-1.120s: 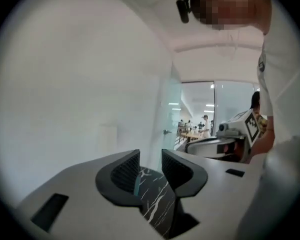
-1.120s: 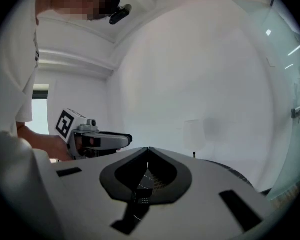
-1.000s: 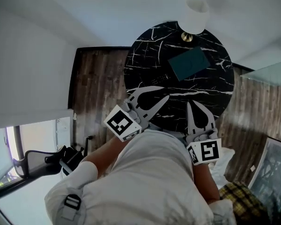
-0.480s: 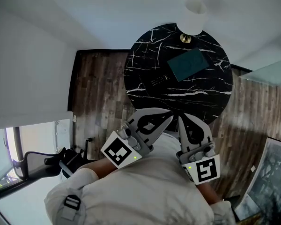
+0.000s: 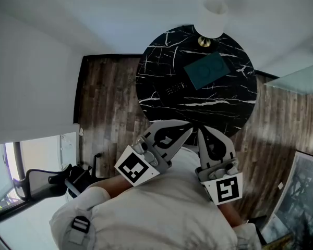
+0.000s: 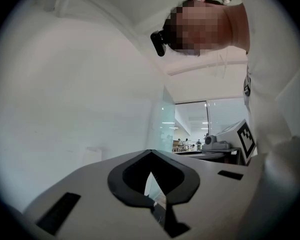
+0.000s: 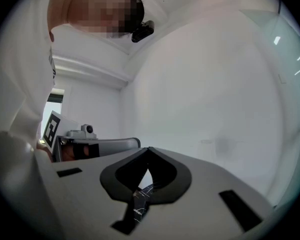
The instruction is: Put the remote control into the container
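The remote control (image 5: 173, 90), a slim dark bar, lies on the left part of a round black marble table (image 5: 224, 100). A teal rectangular container (image 5: 206, 70) sits further back on the table, to the right of the remote. Both grippers are held close to my chest, short of the table's near edge. My left gripper (image 5: 190, 130) is shut with nothing in it; its closed tips (image 6: 150, 153) point up toward a white wall. My right gripper (image 5: 202, 133) is also shut and empty, and its closed tips (image 7: 149, 150) show a sliver of the marble top behind them.
A white lamp (image 5: 214, 14) with a brass base stands at the table's far edge. Wood flooring (image 5: 107, 98) surrounds the table. A black office chair (image 5: 47, 181) is at the lower left, and a framed picture (image 5: 302, 191) leans at the lower right.
Both grippers have pulled back from over the table's near edge toward my body. The left gripper's jaws have closed. Since half a second ago almost nothing has moved.
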A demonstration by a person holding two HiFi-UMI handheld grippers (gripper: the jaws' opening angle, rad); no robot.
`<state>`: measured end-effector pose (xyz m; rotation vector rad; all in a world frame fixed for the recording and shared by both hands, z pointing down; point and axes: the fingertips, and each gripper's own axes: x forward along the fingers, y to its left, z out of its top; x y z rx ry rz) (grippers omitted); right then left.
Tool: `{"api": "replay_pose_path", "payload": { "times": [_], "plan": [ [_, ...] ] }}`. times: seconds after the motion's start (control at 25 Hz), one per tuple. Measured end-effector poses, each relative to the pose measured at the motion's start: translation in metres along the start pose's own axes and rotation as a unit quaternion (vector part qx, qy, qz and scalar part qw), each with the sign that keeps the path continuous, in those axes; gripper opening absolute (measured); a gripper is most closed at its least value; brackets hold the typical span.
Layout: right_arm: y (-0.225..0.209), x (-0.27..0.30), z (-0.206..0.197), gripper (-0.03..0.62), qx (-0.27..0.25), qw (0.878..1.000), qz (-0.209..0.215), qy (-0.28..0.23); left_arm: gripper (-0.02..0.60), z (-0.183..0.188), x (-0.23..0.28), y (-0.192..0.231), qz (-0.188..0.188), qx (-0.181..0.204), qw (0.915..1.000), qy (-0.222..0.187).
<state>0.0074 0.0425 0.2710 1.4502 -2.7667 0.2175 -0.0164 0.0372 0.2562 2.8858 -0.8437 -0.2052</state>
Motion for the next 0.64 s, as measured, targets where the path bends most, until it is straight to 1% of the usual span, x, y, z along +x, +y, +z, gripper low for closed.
{"api": "replay_pose_path", "payload": {
  "times": [0.08, 0.2, 0.64],
  "plan": [
    [-0.002, 0.001, 0.001, 0.008, 0.001, 1.0, 0.0, -0.001, 0.006, -0.003, 0.002, 0.0, -0.003, 0.003, 1.0, 0.007],
    [-0.004, 0.002, 0.003, 0.009, 0.001, 1.0, 0.0, -0.001, 0.006, -0.006, 0.004, 0.0, -0.006, -0.004, 0.9999, 0.014],
    [-0.01, 0.01, 0.0, 0.008, 0.004, 1.0, -0.005, 0.003, 0.006, -0.011, 0.008, 0.011, -0.002, -0.016, 0.9997, 0.018]
  ]
}}
